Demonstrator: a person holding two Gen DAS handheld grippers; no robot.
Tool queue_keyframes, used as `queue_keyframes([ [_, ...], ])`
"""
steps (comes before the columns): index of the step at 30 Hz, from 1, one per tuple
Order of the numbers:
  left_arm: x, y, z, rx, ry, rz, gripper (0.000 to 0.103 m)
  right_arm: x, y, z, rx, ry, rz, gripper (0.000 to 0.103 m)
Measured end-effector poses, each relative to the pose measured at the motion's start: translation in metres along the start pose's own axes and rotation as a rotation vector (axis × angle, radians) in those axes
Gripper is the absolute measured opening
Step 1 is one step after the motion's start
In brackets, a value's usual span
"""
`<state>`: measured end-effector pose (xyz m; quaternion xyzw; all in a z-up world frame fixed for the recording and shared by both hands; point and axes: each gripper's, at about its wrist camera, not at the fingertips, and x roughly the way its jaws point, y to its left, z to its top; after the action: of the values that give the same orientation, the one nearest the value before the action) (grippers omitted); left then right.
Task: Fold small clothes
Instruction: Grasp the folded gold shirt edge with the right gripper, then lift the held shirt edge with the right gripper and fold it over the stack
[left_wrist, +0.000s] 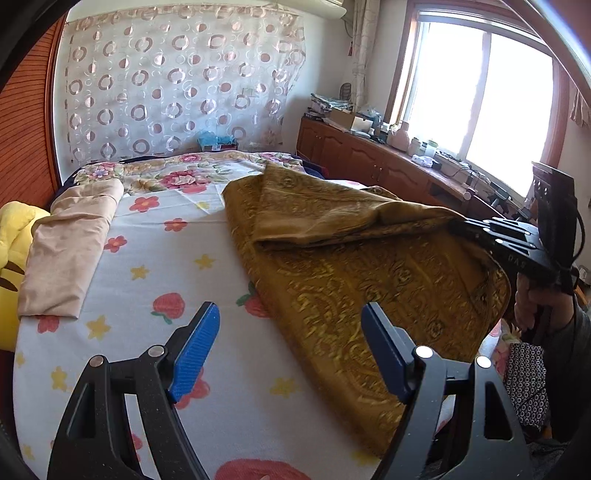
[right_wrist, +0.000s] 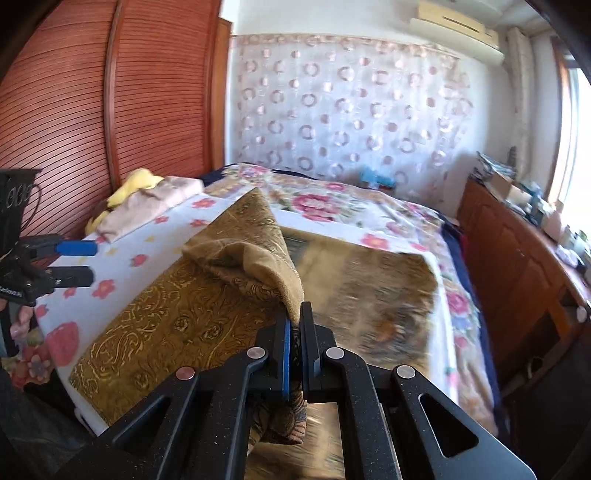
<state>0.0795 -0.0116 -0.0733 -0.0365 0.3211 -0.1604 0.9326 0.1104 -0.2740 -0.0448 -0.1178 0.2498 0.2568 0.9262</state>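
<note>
While the brown patterned cloth (right_wrist: 177, 314) is spread over the flowered bed sheet (left_wrist: 159, 236), one edge of it is pinched between the closed fingers of the right gripper (right_wrist: 294, 325) and lifted, so that a fold is draped back over the flat part. The rest of the cloth (left_wrist: 369, 295) is seen lying just ahead and to the right of the left gripper (left_wrist: 290, 332), whose blue-padded fingers are held wide apart with nothing between them; whether they touch the sheet cannot be told. A folded beige garment (left_wrist: 66, 254) is laid well apart, near a yellow plush toy (left_wrist: 11, 258).
</note>
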Motion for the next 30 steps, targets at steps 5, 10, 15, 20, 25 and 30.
queue_keyframes([
  [5,0.004,-0.009,0.000,0.012,0.001,-0.014,0.080,-0.014,-0.015,-0.015,0.062,0.025,-0.049,0.004],
  [10,0.007,-0.018,0.000,0.023,0.002,-0.022,0.080,-0.008,-0.013,-0.015,0.073,0.063,-0.082,0.004],
  [15,0.009,-0.022,0.001,0.031,0.004,-0.021,0.080,-0.006,-0.006,-0.005,0.068,0.060,-0.119,0.004],
  [20,0.010,-0.024,0.002,0.031,0.001,-0.023,0.080,-0.001,-0.010,-0.021,0.084,0.111,-0.119,0.004],
  [25,0.011,-0.025,0.001,0.031,0.008,-0.020,0.080,-0.003,-0.007,-0.028,0.120,0.149,-0.105,0.004],
  [30,0.012,-0.026,0.000,0.032,0.010,-0.020,0.080,-0.020,-0.010,-0.022,0.126,0.143,-0.117,0.010],
])
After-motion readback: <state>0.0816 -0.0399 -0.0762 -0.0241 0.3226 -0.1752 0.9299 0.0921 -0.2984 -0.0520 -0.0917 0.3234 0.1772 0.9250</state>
